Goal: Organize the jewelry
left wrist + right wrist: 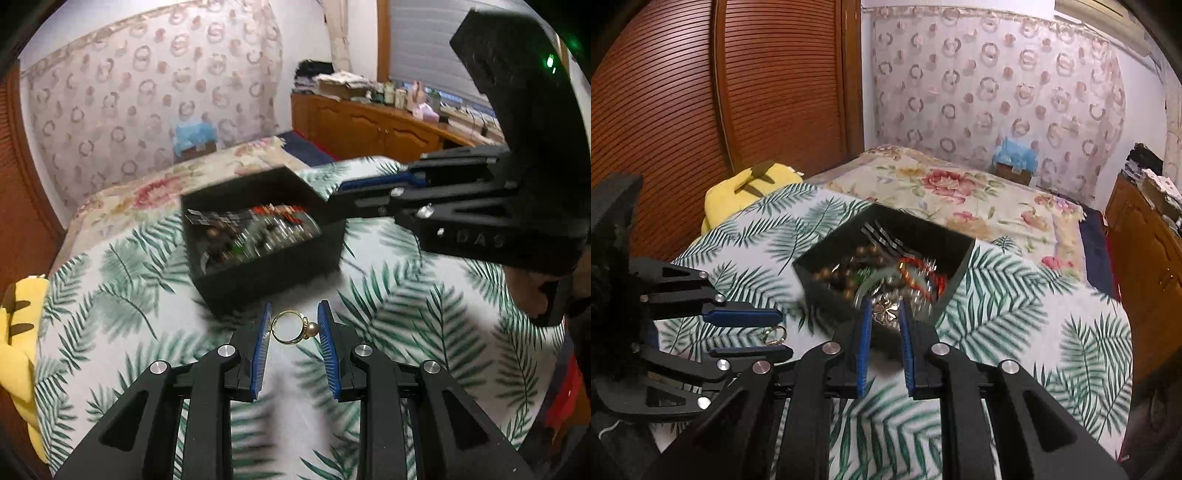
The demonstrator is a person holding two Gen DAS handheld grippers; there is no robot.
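A gold ring with a pearl [293, 328] is pinched between the blue pads of my left gripper [294, 325], held just in front of the black jewelry box [266, 269]. The ring also shows in the right wrist view [776, 335] between the left gripper's fingers [746, 316]. The box [827, 288] holds several tangled bracelets and beads. My right gripper [884, 314] is shut on a silver clover-shaped piece [885, 309] at the box's near edge. In the left wrist view the right gripper [341, 190] reaches to the box's right rim.
The box stands on a palm-leaf cloth [388, 295] over a bed with a floral quilt [960, 192]. A yellow plush [746, 192] lies at the bed's left edge, by a wooden wardrobe [701, 92]. A wooden cabinet [369, 125] stands at the right.
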